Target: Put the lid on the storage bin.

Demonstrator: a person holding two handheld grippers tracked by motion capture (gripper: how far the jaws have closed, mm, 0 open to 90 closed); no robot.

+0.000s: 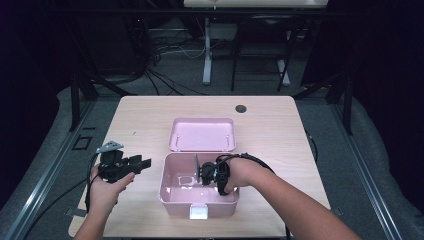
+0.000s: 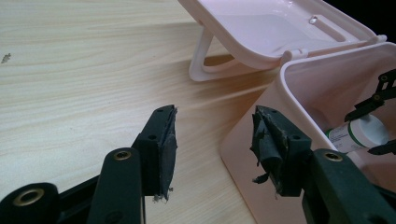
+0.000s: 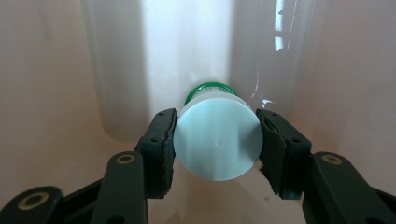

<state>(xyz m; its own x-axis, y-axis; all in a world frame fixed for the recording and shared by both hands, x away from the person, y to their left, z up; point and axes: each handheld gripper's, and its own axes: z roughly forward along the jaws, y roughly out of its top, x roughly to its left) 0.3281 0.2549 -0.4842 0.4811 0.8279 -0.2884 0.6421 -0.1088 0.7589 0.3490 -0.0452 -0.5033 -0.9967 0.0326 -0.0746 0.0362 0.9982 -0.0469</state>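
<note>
Wooden table (image 1: 270,125): round dark grommet hole (image 1: 241,108) near far edge, right of centre. Beyond far edge: white desk leg (image 1: 207,50), loose cables (image 1: 165,55) on grey floor (image 1: 175,75).

Black hand-held gripper (image 2: 212,144), brass-ringed screws

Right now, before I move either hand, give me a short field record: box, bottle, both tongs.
box: pink box, on the table, lid open and lying back behind it
bottle: white-capped bottle, inside the box
right tongs: reaching into the box, pads against the cap on both sides
left tongs: open, nothing between them, beside the box's outer wall
</note>
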